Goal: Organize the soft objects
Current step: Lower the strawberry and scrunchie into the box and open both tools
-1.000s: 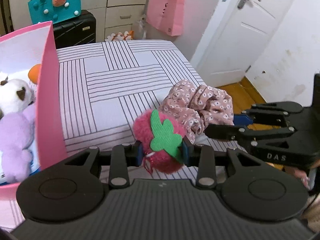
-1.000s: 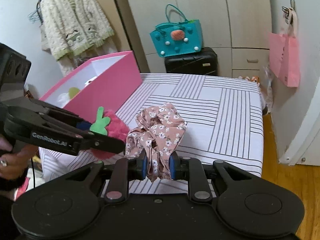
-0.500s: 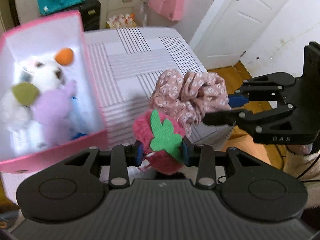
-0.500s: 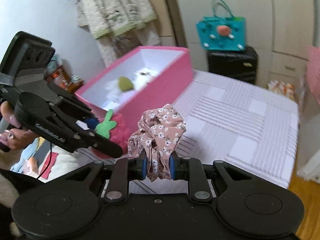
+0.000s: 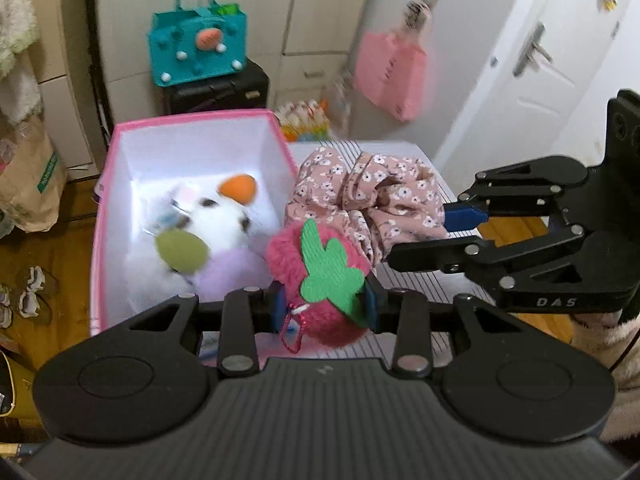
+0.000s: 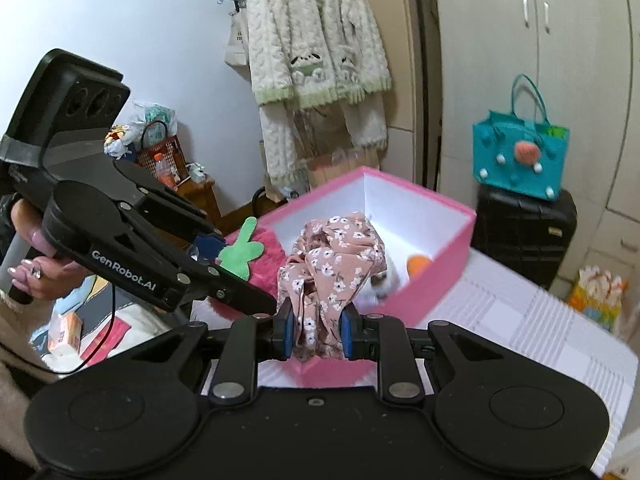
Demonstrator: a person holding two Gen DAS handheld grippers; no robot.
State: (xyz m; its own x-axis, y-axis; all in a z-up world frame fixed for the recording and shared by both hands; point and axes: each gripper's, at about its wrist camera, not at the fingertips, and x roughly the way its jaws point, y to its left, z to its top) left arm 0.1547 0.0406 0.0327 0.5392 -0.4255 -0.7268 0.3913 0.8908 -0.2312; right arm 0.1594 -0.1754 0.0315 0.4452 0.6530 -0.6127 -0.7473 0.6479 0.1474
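My left gripper (image 5: 325, 306) is shut on a pink plush strawberry (image 5: 316, 280) with a green felt leaf, held in the air at the near right edge of the pink box (image 5: 192, 122). My right gripper (image 6: 317, 330) is shut on a pink floral scrunchie (image 6: 334, 256), held over the near corner of the same box (image 6: 440, 244). In the left wrist view the scrunchie (image 5: 368, 196) hangs just behind the strawberry, and the right gripper (image 5: 460, 228) comes in from the right. The box holds a white plush (image 5: 216, 212), a purple plush (image 5: 232, 272) and an orange piece (image 5: 238, 186).
The box stands on a striped bed (image 6: 532, 320). A black suitcase (image 6: 524, 232) with a teal felt bag (image 6: 520, 160) stands behind the bed. A pink bag (image 5: 390, 76) hangs near the white door (image 5: 560, 60). A fluffy cardigan (image 6: 316, 40) hangs on the wall.
Both grippers have lifted their objects off the bed and swung them left to the pink box. The box interior has come into fuller view.
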